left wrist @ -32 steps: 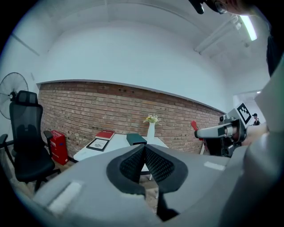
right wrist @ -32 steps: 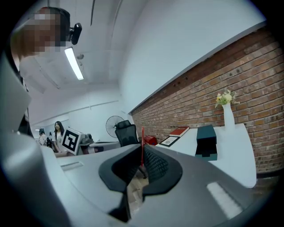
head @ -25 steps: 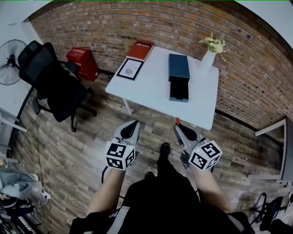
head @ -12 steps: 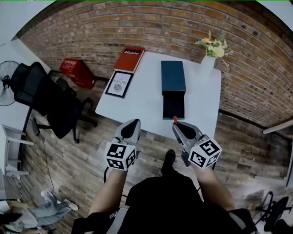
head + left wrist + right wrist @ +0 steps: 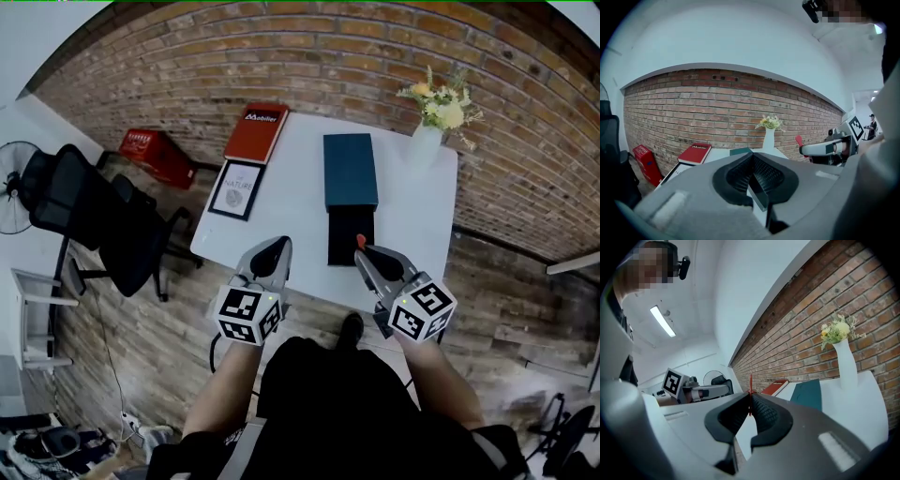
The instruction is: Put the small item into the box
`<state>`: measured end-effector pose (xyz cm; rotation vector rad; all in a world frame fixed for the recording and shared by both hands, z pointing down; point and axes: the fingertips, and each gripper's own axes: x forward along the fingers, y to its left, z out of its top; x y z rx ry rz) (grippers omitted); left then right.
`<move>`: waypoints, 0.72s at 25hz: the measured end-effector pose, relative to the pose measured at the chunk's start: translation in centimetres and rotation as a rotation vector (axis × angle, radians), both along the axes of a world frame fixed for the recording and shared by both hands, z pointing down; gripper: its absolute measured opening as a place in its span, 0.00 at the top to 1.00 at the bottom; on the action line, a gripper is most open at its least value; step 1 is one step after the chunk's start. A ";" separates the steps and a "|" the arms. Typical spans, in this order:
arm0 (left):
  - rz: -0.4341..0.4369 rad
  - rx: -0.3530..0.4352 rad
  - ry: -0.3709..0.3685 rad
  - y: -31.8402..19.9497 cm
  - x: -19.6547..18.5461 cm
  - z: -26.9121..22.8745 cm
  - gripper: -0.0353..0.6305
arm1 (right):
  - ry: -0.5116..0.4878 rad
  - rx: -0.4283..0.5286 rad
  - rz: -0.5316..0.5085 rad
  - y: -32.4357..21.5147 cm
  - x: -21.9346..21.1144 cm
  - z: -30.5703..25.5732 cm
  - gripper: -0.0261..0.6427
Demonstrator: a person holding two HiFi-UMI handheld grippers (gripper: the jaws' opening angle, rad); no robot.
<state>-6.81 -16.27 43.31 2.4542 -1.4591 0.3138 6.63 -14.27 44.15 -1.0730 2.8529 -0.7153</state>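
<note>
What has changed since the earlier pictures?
The person walked up to the table; both grippers now reach over its near edge. The right gripper is still shut on the small red item, the left gripper still shut and empty. The box has not moved.

On the table (image 5: 291,211) the box (image 5: 349,171) lies in the middle, vase (image 5: 425,147) at its right, book (image 5: 256,132) and print (image 5: 234,189) at its left.

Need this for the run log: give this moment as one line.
right tongs: shut on small red item | left tongs: shut, empty | box: on table, drawer open | item: not yet in box
</note>
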 end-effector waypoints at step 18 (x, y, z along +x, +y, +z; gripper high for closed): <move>0.219 0.039 0.096 -11.0 -6.4 0.9 0.94 | 0.114 -0.010 0.203 -9.0 -7.8 -0.3 0.94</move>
